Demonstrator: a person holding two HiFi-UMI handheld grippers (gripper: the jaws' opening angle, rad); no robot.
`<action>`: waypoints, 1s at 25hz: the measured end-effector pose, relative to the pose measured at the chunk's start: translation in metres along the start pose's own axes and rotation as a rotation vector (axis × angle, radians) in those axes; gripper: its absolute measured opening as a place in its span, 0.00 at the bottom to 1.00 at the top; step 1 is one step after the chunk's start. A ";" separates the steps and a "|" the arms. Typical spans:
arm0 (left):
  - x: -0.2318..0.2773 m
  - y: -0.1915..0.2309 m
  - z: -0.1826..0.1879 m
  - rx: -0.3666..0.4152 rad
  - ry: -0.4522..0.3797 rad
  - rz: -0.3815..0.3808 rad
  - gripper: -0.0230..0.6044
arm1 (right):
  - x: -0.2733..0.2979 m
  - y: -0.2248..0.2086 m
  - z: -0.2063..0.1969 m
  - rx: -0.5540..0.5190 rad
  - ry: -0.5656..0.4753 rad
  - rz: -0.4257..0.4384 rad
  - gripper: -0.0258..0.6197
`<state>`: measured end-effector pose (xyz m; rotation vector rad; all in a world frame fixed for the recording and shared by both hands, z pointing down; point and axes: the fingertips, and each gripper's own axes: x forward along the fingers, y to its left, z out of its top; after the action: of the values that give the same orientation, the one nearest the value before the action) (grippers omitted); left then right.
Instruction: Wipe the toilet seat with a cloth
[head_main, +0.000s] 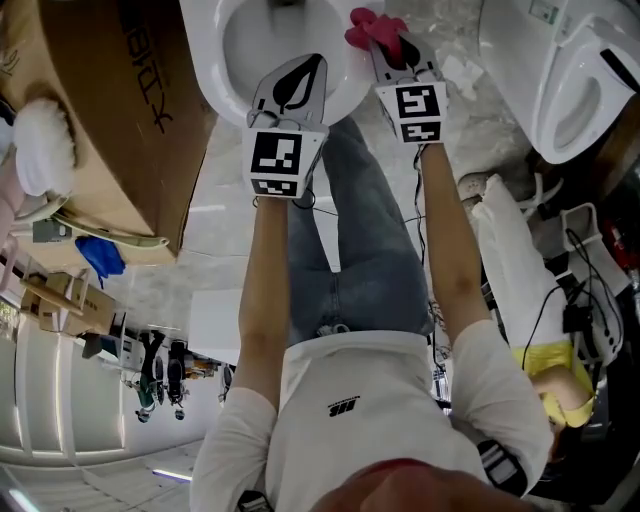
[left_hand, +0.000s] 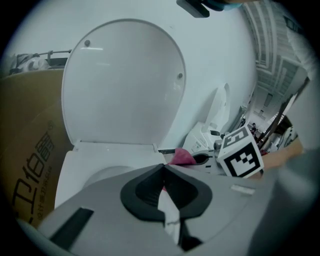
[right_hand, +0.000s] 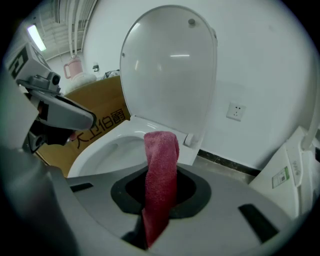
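The toilet (head_main: 218, 85) stands at 12 o'clock in the head view. Its lid (right_hand: 170, 65) is raised against the wall and the white seat (right_hand: 100, 150) lies open below it. A cardboard box (head_main: 110, 110) sits against the toilet at 10 o'clock, and a second toilet (head_main: 590, 90) stands apart at 2 o'clock.

The red cloth (right_hand: 161, 170) is off the seat. It is pinched in the right tool (head_main: 392, 48), which hovers at about 3 o'clock of the bowl, just beside the rim. A folded strip of terry stands up past the jaw tips and flops over at its end.

The left tool (left_hand: 163, 167) is clenched on nothing, its jaws meeting at the tip, and it hangs over the bowl's near edge at 6 o'clock.

The cloth looks light, soft and limp, so it will likely bunch and drag, not slide flat. The free end above the jaws is probably what should press on the seat. A hold low on the strip, as now, leaves enough loose cloth to spread. The glazed seat is hard and smooth, so I expect little resistance.
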<state>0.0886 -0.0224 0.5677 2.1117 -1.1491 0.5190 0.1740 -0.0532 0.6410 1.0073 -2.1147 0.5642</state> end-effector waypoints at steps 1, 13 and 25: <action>0.000 0.001 -0.006 -0.005 0.005 -0.002 0.05 | 0.004 0.000 -0.008 -0.001 0.015 -0.007 0.12; -0.014 -0.010 -0.055 -0.025 0.050 -0.048 0.05 | 0.015 0.035 -0.081 -0.112 0.194 -0.007 0.12; -0.057 -0.005 -0.096 -0.033 0.085 -0.055 0.05 | 0.001 0.083 -0.114 -0.019 0.188 0.050 0.12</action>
<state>0.0601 0.0813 0.5981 2.0668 -1.0419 0.5544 0.1548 0.0691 0.7091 0.8576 -1.9792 0.6377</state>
